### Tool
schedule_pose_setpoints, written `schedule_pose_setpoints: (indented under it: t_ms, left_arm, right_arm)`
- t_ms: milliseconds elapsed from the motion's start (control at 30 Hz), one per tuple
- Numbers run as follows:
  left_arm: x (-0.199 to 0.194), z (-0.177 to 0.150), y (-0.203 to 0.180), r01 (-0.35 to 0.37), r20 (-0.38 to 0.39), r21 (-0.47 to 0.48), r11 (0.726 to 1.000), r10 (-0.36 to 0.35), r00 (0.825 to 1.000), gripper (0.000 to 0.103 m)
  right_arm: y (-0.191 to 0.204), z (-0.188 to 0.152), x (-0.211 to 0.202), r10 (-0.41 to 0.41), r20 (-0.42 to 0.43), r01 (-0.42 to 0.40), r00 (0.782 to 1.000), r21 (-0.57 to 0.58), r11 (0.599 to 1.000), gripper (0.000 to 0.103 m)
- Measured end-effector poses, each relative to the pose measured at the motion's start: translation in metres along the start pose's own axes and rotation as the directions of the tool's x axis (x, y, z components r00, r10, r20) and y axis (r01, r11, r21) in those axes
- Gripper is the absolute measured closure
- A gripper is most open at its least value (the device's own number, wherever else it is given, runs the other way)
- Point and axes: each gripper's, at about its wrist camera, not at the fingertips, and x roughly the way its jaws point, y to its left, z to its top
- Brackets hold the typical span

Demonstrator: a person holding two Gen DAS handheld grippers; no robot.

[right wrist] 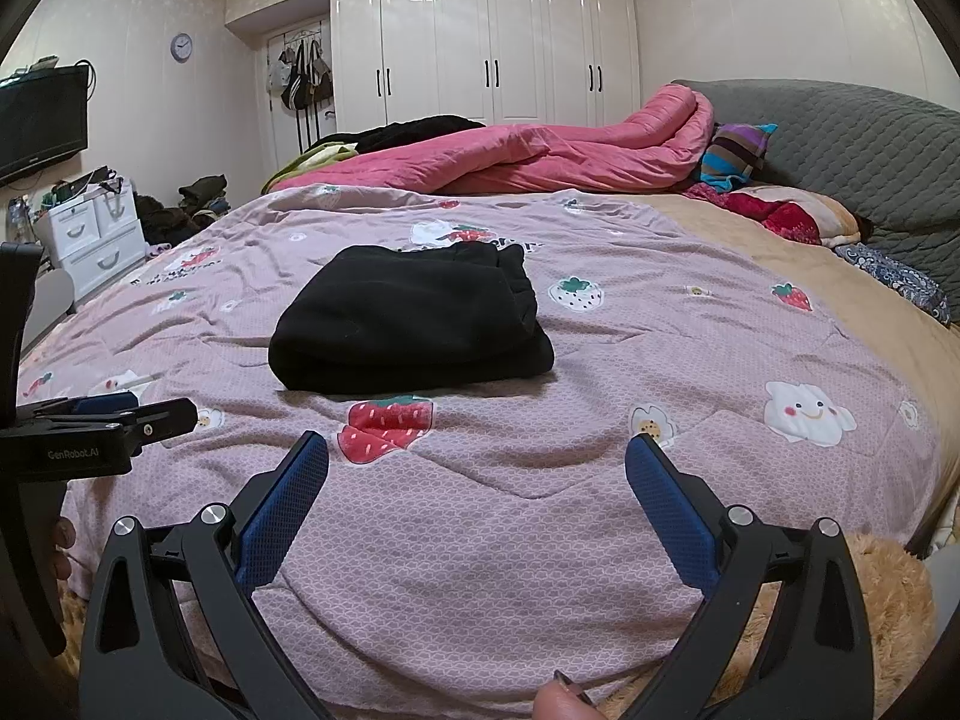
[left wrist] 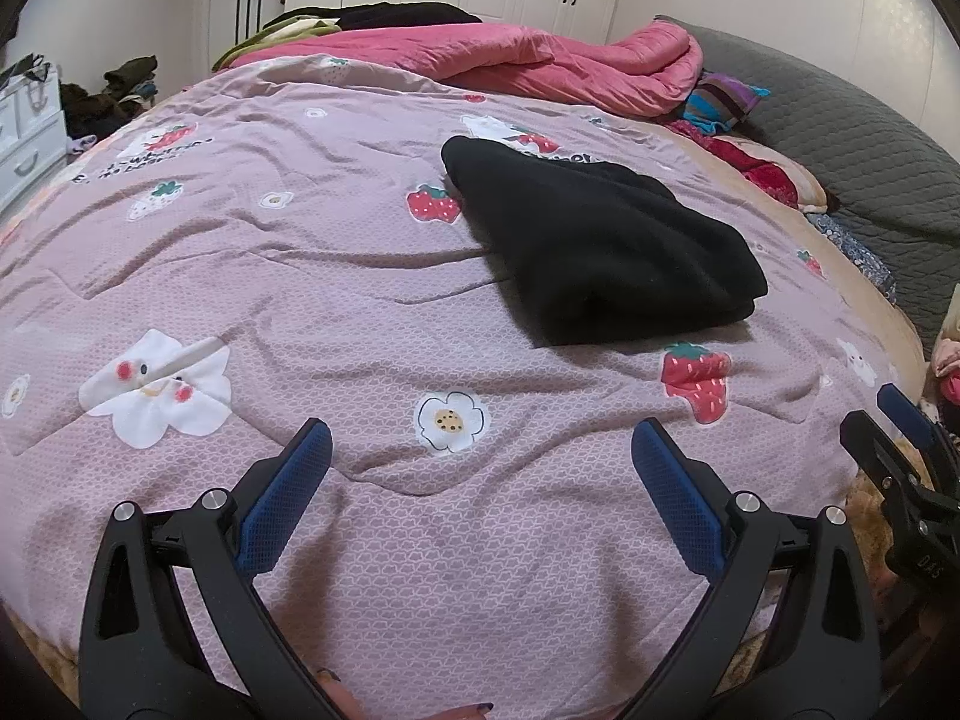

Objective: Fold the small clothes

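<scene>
Spreading wide and gripping nothing, the left gripper (left wrist: 482, 443) and right gripper (right wrist: 477, 456) hover over the mauve quilt (left wrist: 372, 276), their handles cut off below. One folded black garment (right wrist: 408, 321) lies ahead, its layers hard to separate.

Matt black fleece garment (right wrist: 408, 318)

One folded black garment (right wrist: 414, 318), two grippers, one pink quilt (right wrist: 540, 162), one wall clock (right wrist: 181, 47).
</scene>
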Motion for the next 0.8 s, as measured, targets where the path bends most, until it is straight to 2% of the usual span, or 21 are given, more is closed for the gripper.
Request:
schedule_pose_setpoints:
  t_ms: [267,400,533,600,667,700,767,800]
  left_arm:
    - [-0.002,0.0,0.0,-0.013,0.01,0.0,1.0,0.013,1.0,0.009]
    - [-0.004,-0.001,0.004,0.012,0.011,-0.017,1.0,-0.012,1.0,0.009]
    - [-0.013,0.0,0.016,-0.001,0.027,-0.048,0.999,0.002,1.0,0.009]
    - [-0.017,0.002,0.032,-0.012,0.03,-0.084,0.996,0.014,0.999,0.009]
    - [-0.019,0.006,0.06,-0.05,0.023,-0.139,0.989,0.054,0.998,0.009]
    - [-0.019,0.01,0.085,-0.082,0.009,-0.163,0.983,0.084,0.996,0.009]
    - [-0.022,0.019,0.136,-0.174,-0.008,-0.202,0.964,0.177,0.984,0.009]
    - [-0.024,0.023,0.158,-0.215,-0.014,-0.216,0.952,0.218,0.976,0.009]
  right_arm:
    - [-0.001,0.0,0.0,-0.008,0.001,0.008,1.0,-0.001,1.0,0.004]
    - [-0.002,0.002,-0.006,-0.031,0.008,0.031,0.999,0.003,1.0,0.004]
    - [-0.021,0.007,-0.018,-0.06,-0.002,0.06,0.998,0.086,0.994,0.004]
    - [-0.048,0.011,-0.034,-0.108,-0.006,0.108,0.994,0.171,0.979,0.004]
    - [-0.078,0.014,-0.054,-0.201,0.01,0.194,0.98,0.231,0.954,0.004]
    - [-0.103,0.014,-0.068,-0.289,0.012,0.275,0.957,0.27,0.923,0.004]
    - [-0.153,0.01,-0.09,-0.445,-0.022,0.425,0.895,0.342,0.838,0.004]
    - [-0.189,0.002,-0.101,-0.542,-0.069,0.523,0.838,0.389,0.759,0.004]
